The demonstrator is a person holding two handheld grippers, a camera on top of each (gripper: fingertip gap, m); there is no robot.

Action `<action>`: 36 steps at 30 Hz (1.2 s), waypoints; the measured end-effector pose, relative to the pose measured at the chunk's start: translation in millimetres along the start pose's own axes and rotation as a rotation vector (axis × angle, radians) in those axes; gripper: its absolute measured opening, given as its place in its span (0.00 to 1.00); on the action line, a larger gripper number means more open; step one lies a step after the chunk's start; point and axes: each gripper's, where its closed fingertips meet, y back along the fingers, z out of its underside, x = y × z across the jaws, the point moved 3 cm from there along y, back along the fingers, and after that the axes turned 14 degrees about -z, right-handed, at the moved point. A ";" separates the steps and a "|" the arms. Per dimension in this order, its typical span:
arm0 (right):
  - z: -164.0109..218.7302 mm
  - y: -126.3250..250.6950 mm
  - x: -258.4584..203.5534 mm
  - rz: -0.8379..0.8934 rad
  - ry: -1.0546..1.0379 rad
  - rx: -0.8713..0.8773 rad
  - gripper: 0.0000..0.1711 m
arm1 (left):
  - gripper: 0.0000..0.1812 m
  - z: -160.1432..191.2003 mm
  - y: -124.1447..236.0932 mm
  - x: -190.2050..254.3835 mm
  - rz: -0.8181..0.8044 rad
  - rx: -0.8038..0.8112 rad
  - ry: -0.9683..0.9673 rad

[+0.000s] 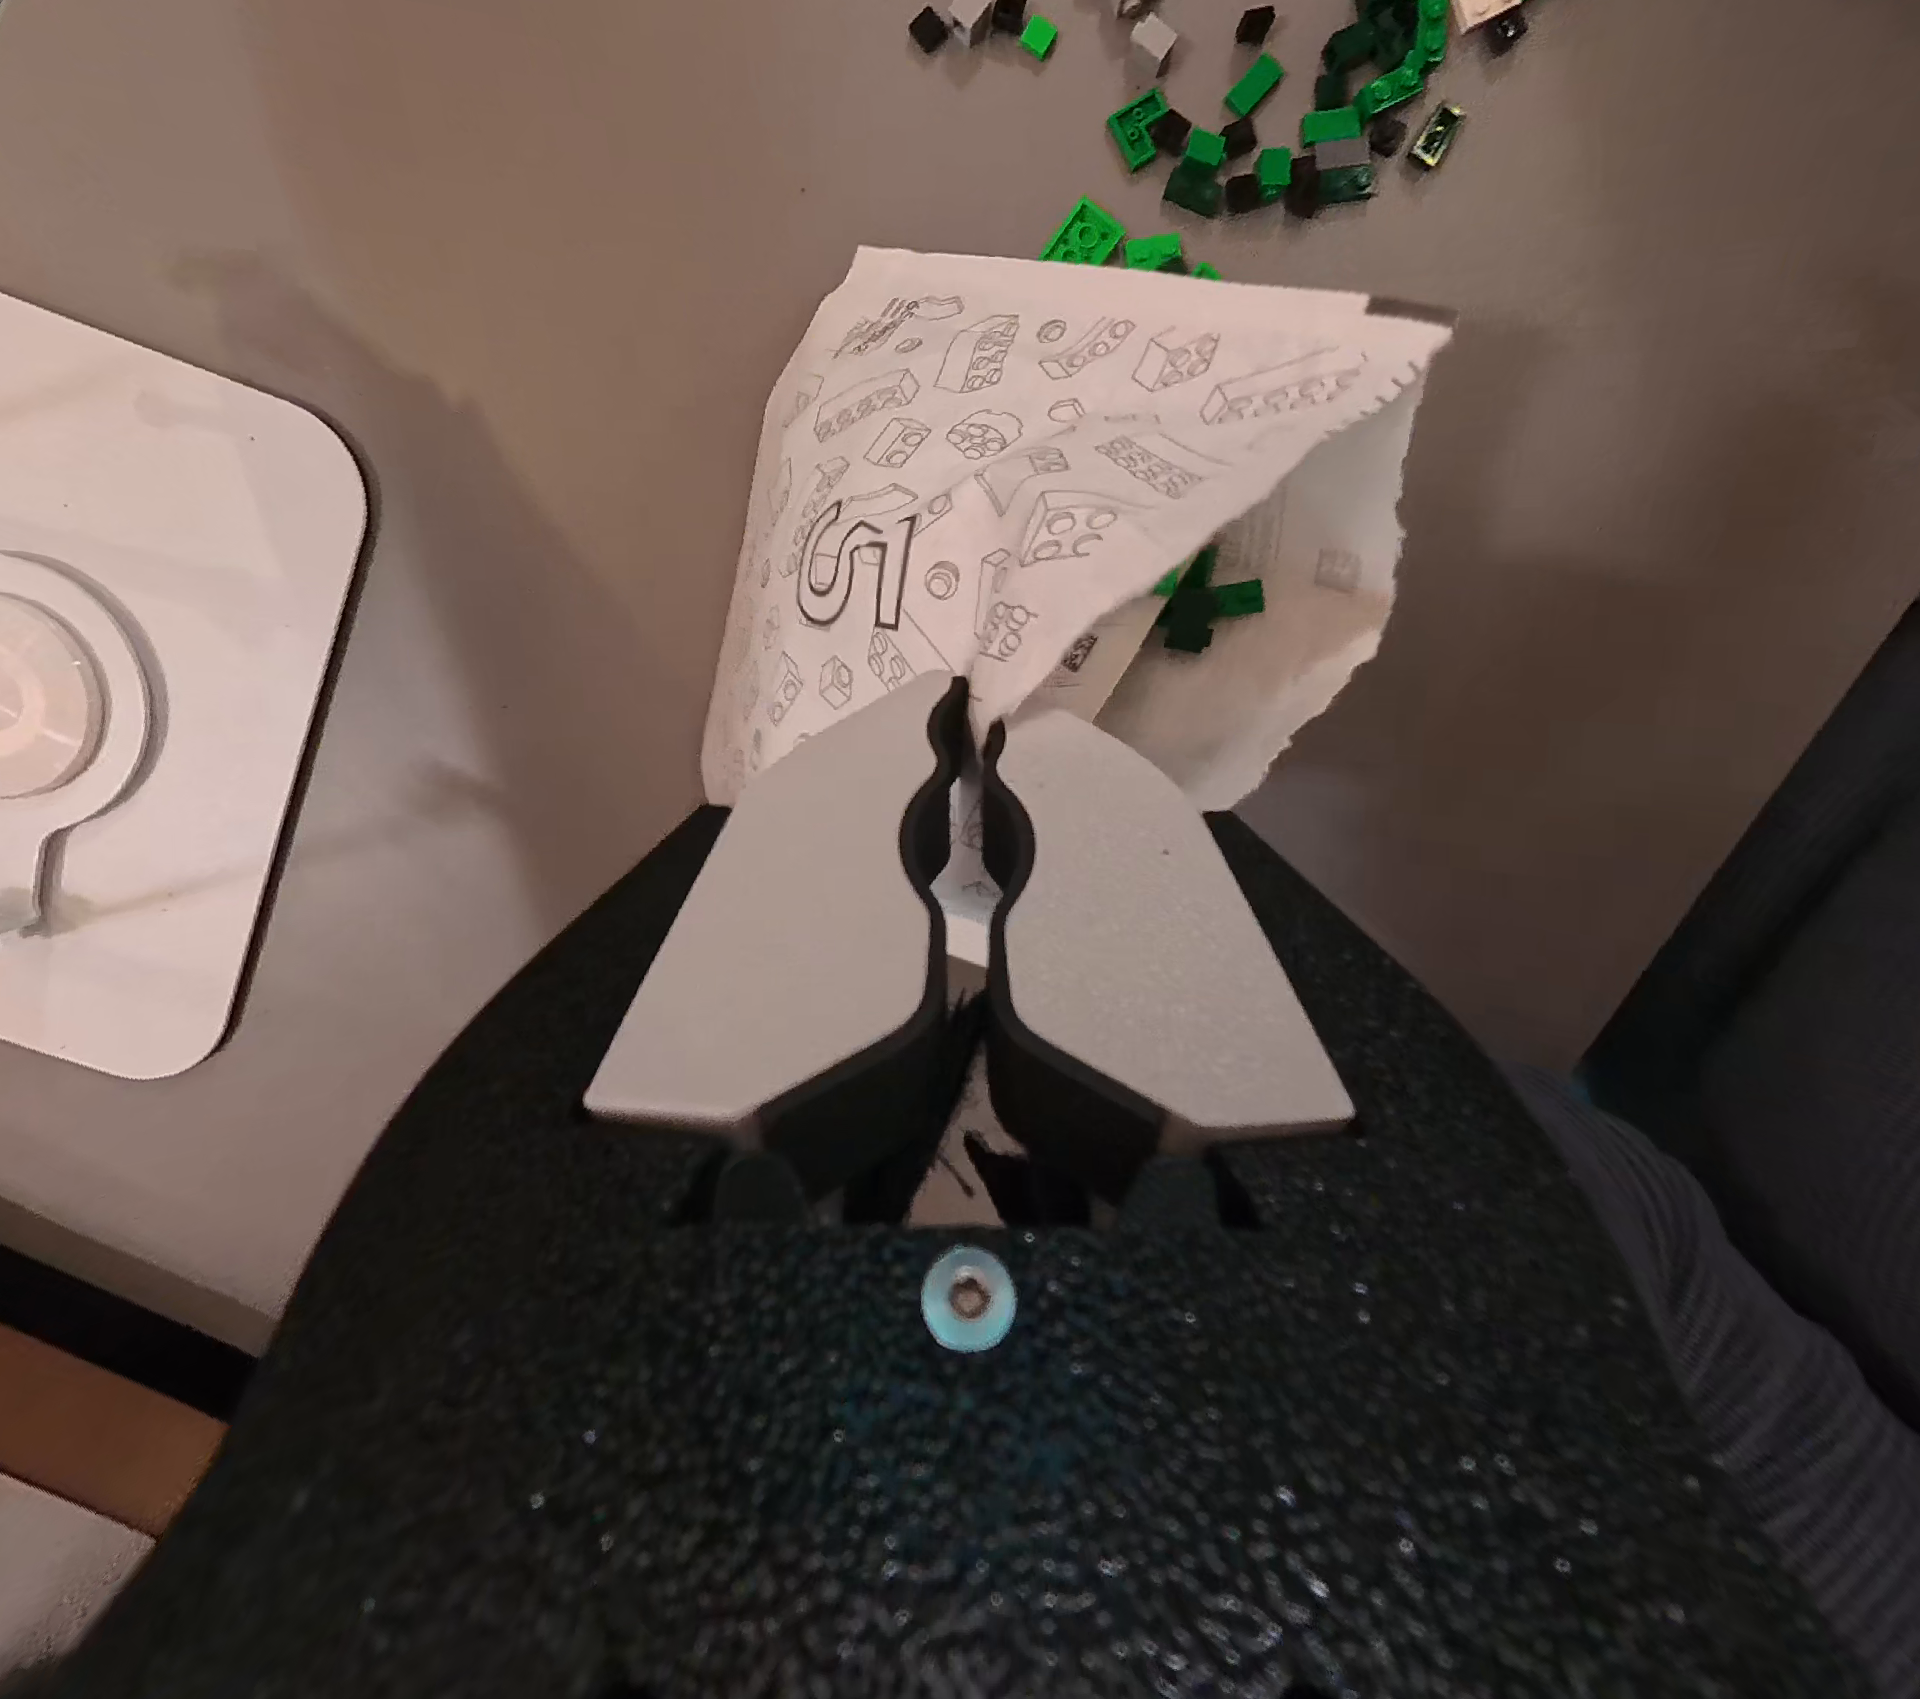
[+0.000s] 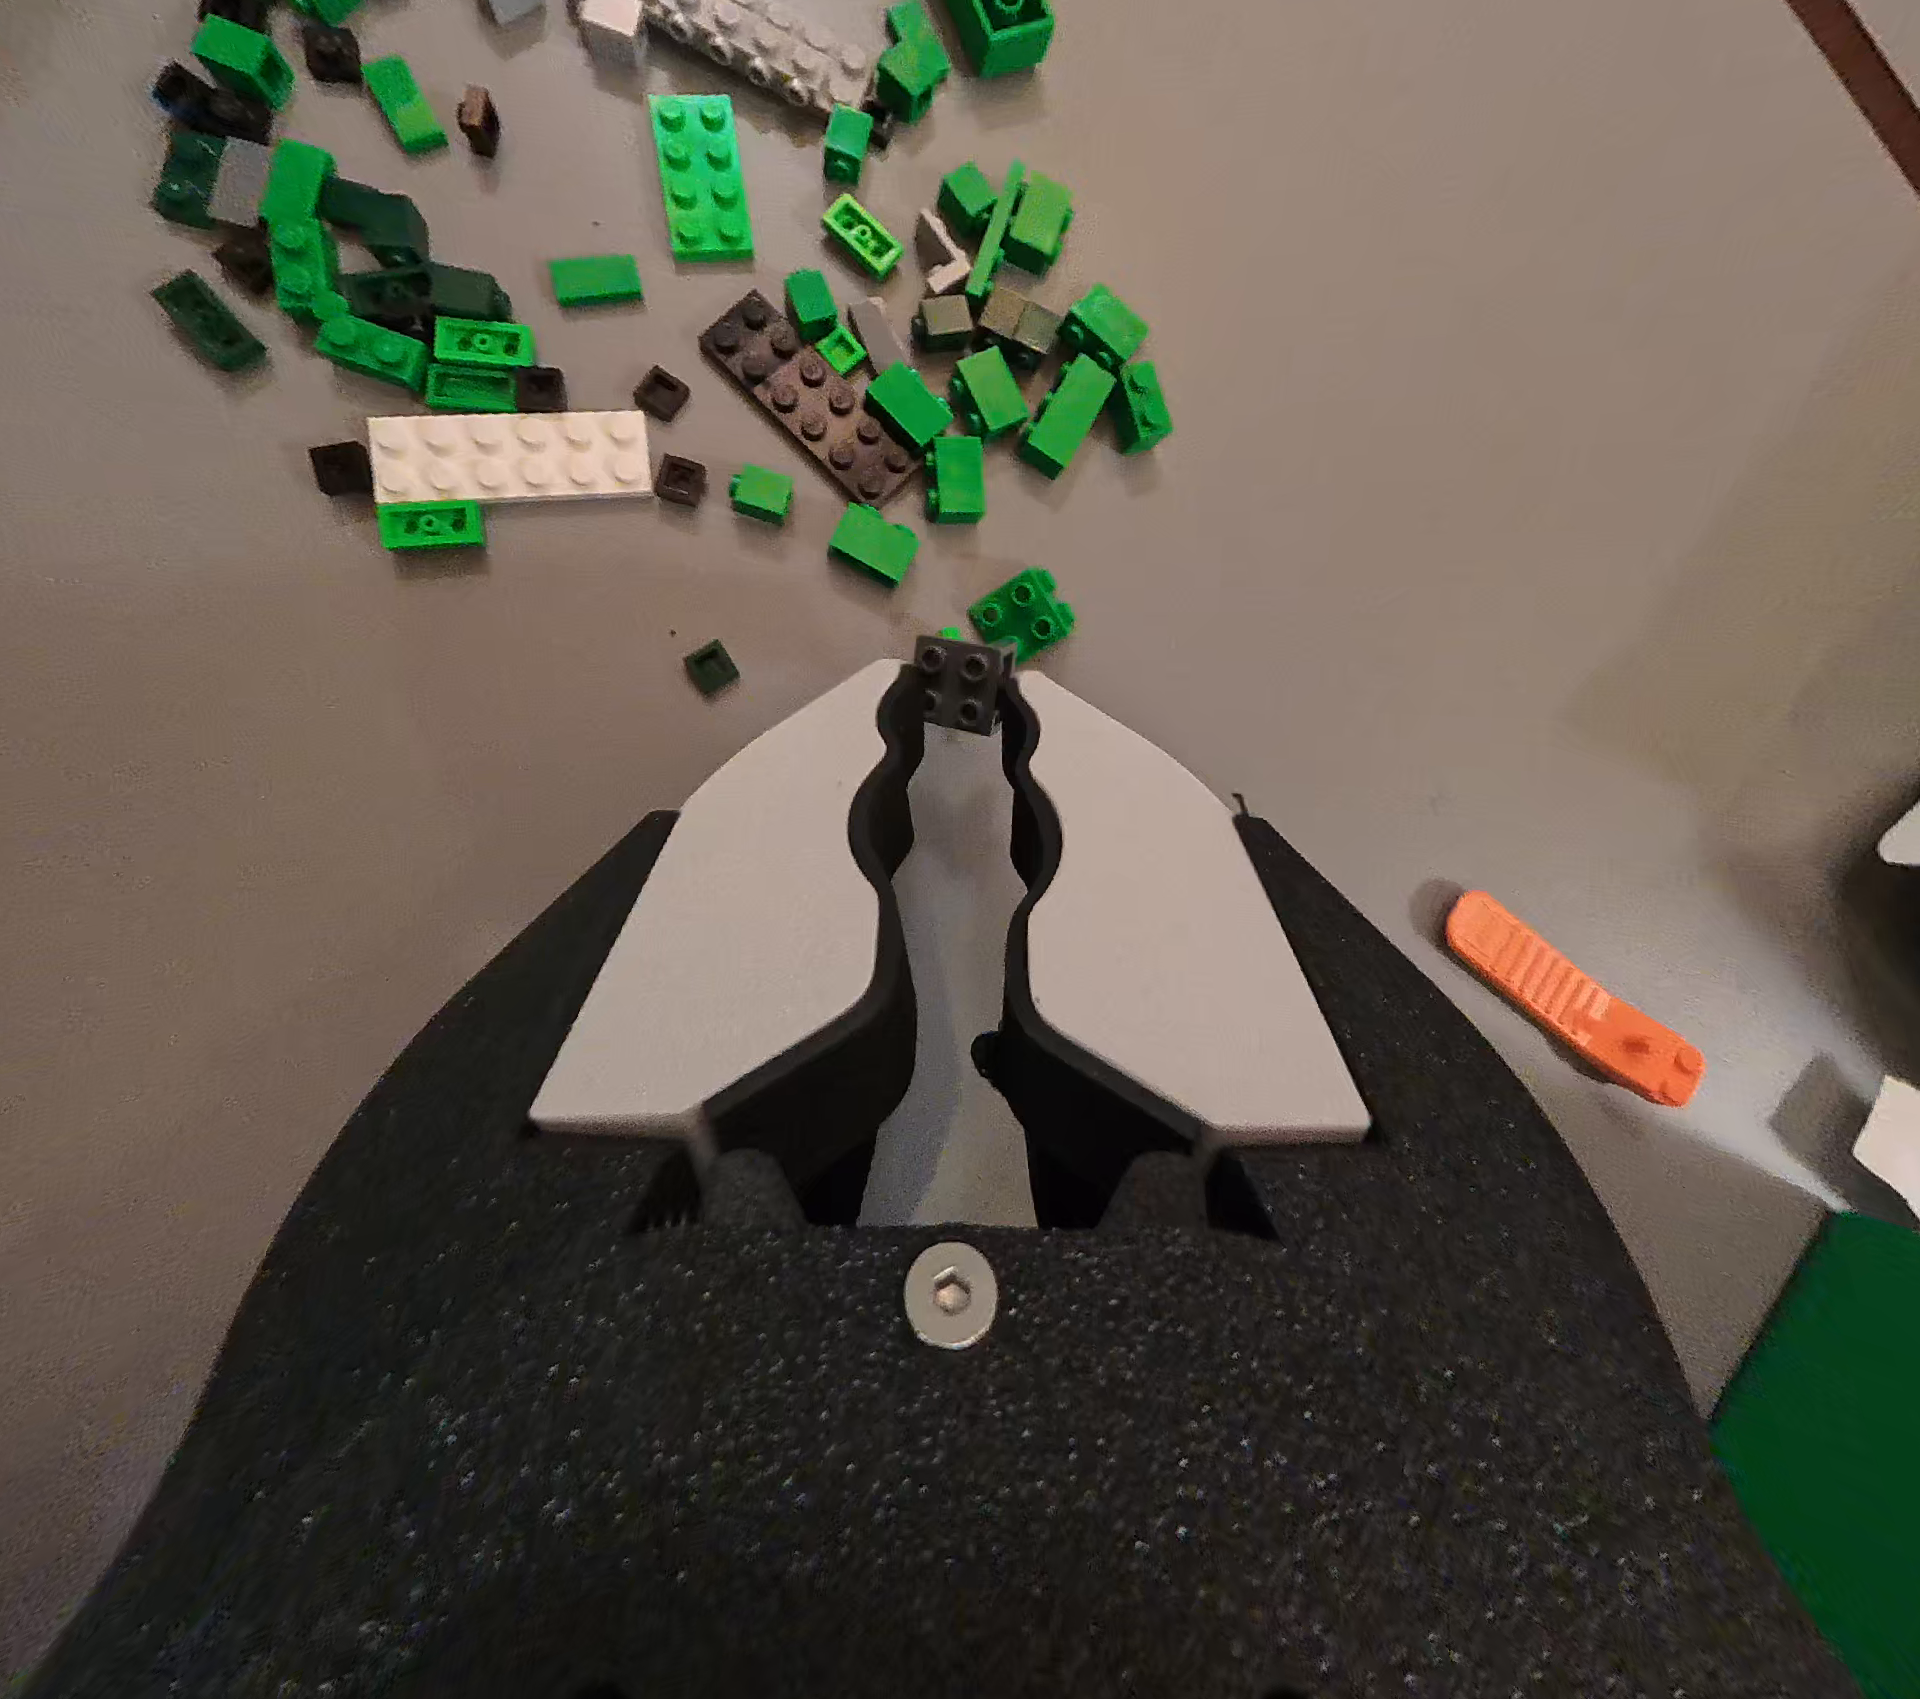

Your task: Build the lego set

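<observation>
Left wrist view: left gripper (image 1: 977,714) pinches torn paper bag (image 1: 1039,496), loose bricks (image 1: 1278,18) at 1 o'clock on tabletop (image 1: 520,91) | right wrist view: right gripper (image 2: 961,699) clamps dark grey brick (image 2: 961,683), orange separator (image 2: 1574,1000) at 3 o'clock, white plate (image 2: 509,454) at 11 o'clock

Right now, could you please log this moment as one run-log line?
left gripper: shut on torn paper bag | right gripper: shut on dark grey 2x2 piece | loose bricks: scattered on table
</observation>
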 end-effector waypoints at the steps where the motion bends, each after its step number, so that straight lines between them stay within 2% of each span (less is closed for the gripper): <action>1: 1.7 0.8 1.2 0.010 0.006 0.004 0.08 | 0.00 1.2 -1.1 -1.2 0.000 -0.008 0.008; 9: 9.5 4.6 8.1 0.066 0.004 -0.004 0.08 | 0.00 9.8 -7.2 -8.5 -0.024 -0.077 0.063; 14: 20.4 2.5 7.6 0.102 -0.006 -0.128 0.08 | 0.00 5.7 -6.3 -5.9 -0.048 -0.085 0.043; 22: 33.3 0.4 6.7 0.101 -0.061 -0.225 0.08 | 0.00 0.8 -5.3 -0.7 -0.061 -0.087 0.017; 32: 38.5 7.3 15.2 0.134 -0.139 -0.174 0.08 | 0.00 -5.5 -4.4 7.4 -0.067 -0.083 -0.032; 36: 32.2 14.2 19.4 0.182 -0.148 -0.100 0.14 | 0.00 -6.4 -5.5 8.9 -0.060 -0.084 -0.041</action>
